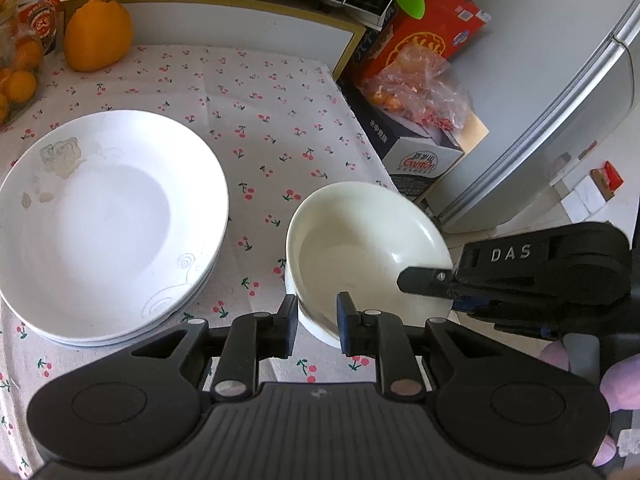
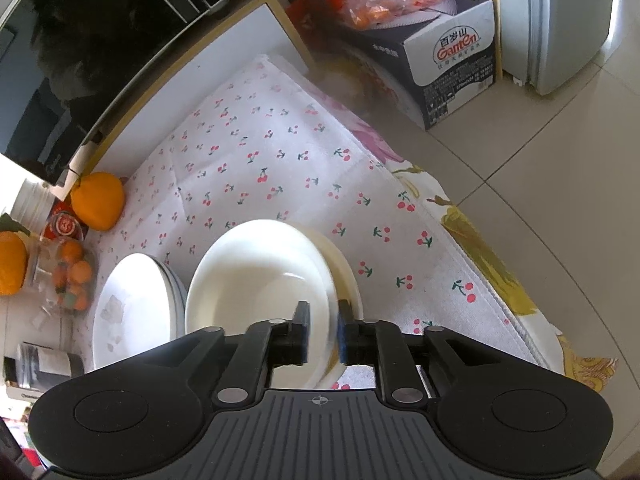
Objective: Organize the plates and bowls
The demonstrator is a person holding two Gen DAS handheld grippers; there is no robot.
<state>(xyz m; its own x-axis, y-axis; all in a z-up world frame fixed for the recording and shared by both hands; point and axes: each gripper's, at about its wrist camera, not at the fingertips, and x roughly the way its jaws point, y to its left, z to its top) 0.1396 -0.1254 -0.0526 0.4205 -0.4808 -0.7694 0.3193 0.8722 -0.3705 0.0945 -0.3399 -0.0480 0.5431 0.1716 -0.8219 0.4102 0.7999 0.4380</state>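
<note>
The left gripper (image 1: 317, 326) and right gripper (image 2: 323, 330) straddle the bowl (image 1: 366, 248) rim, pads slightly parted; glazed, rigid, breakable, likely slippery, best pinched at the rim.

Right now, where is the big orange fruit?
In the left wrist view the orange fruit sits at the far left of the cherry-print cloth, against the white cabinet, beyond the stacked plates.

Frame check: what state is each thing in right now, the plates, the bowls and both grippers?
plates: stacked, upright, empty.
top bowl: upright, empty, nested in the lower bowl.
lower bowl: upright on the cloth.
left gripper: jaws narrow, astride the top bowl's near rim; grip unclear.
right gripper: slightly open astride the top bowl's rim, one pad clear of it.
</note>
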